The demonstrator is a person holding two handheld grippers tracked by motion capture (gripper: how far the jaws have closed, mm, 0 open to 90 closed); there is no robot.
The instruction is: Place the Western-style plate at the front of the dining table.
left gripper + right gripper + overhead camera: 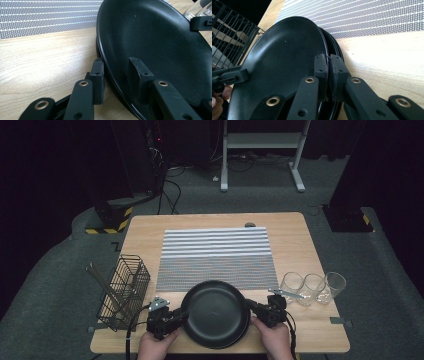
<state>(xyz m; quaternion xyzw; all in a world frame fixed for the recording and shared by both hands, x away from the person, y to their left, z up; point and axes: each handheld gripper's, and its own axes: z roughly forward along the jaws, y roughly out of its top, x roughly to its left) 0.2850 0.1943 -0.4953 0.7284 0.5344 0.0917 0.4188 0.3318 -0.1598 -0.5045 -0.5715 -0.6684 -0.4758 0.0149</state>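
Note:
A stack of black plates [215,312] sits at the front middle of the wooden table [300,240]. My left gripper [177,316] is at the stack's left rim and my right gripper [252,308] at its right rim. In the left gripper view the left gripper [117,72] is open. One jaw is inside the top plate [155,37], the other outside the rim, with a gap. In the right gripper view the right gripper [328,65] is shut on the rim of the top plate [284,57], above the lower plates' rims.
A striped placemat [216,257] lies behind the plates. A black wire basket [124,290] with utensils stands at the left. Three clear glasses [312,287] stand at the right, with a metal utensil [287,294] lying in front of them.

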